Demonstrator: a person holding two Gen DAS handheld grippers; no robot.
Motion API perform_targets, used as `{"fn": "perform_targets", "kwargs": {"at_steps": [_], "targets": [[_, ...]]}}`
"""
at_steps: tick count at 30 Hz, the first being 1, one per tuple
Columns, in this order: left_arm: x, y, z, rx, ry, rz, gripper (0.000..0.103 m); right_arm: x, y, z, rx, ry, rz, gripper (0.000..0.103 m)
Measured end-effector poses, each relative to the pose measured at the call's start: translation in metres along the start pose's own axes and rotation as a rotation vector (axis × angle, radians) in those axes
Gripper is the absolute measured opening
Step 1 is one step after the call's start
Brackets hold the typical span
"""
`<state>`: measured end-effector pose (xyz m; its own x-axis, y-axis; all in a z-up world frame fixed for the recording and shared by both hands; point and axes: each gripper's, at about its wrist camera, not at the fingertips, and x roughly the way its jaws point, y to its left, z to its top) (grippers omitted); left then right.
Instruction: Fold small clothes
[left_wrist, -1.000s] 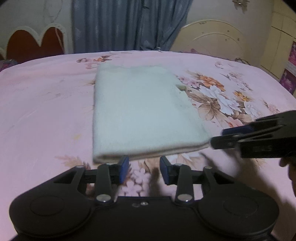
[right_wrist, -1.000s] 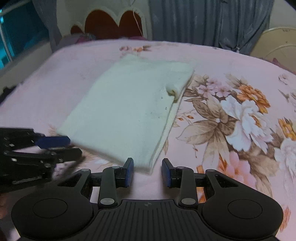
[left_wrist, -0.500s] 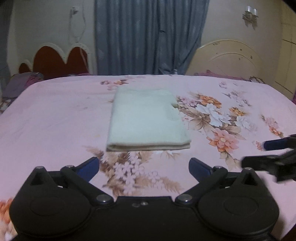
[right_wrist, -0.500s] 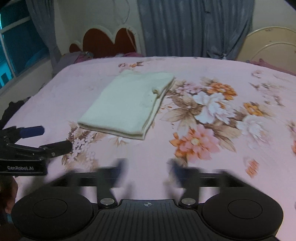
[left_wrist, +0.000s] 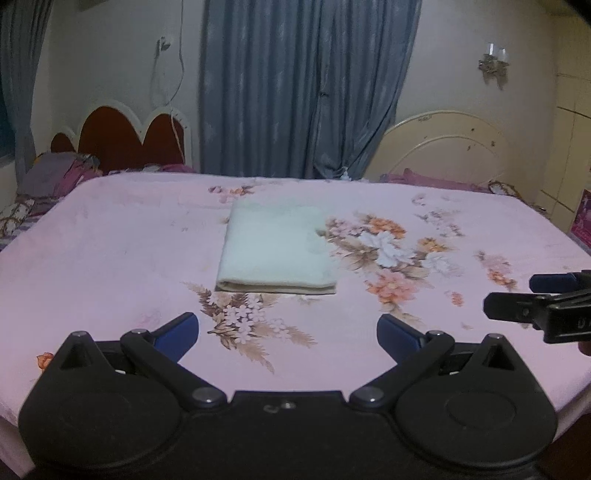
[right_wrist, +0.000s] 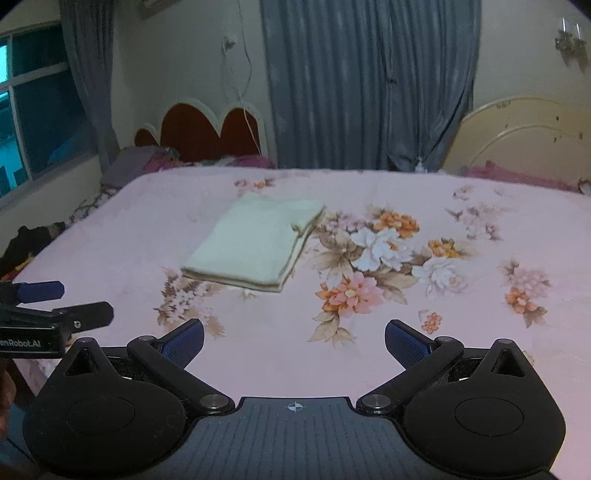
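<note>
A pale cream garment lies folded into a flat rectangle on the pink floral bedsheet, near the middle of the bed. The right wrist view shows the same folded garment with its layered edges facing me. My left gripper is open wide and stands well back from the garment, over bare sheet. My right gripper is open just as wide, also clear of the cloth. Each gripper shows in the other's view: the right gripper at the right edge, the left gripper at the left edge.
Blue-grey curtains hang behind the bed. A red scalloped headboard stands at the back left and a cream one at the back right. Crumpled cloth lies beyond the bed's left side. A window is at the left.
Both grippers let go of the garment's near edge, opened wide and pulled back and upward. The folded garment now lies farther off, alone on the sheet.
</note>
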<state>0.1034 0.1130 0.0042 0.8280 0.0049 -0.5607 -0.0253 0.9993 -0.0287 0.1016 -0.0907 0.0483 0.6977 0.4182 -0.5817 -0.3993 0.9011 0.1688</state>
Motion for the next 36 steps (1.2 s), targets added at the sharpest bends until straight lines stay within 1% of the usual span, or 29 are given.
{"fn": "perform_targets", "kwargs": {"at_steps": [5, 9, 14, 27, 36], "targets": [[-0.023, -0.010, 0.001, 0.015, -0.038, -0.005, 0.102, -0.026, 0.006, -0.004, 0.014, -0.035, 0.003, 0.103], [-0.037, -0.015, 0.001, 0.020, -0.061, -0.021, 0.102, -0.041, 0.007, -0.007, 0.052, -0.047, 0.019, 0.103], [-0.045, -0.017, 0.001, 0.035, -0.075, -0.020, 0.102, -0.056, 0.010, -0.008, 0.052, -0.075, 0.022, 0.103], [-0.047, -0.011, -0.001, 0.008, -0.097, -0.036, 0.102, -0.062, 0.014, -0.007, 0.026, -0.081, 0.001, 0.103], [-0.047, -0.011, -0.001, 0.009, -0.098, -0.037, 0.102, -0.064, 0.007, -0.007, 0.017, -0.082, -0.002, 0.103]]}}
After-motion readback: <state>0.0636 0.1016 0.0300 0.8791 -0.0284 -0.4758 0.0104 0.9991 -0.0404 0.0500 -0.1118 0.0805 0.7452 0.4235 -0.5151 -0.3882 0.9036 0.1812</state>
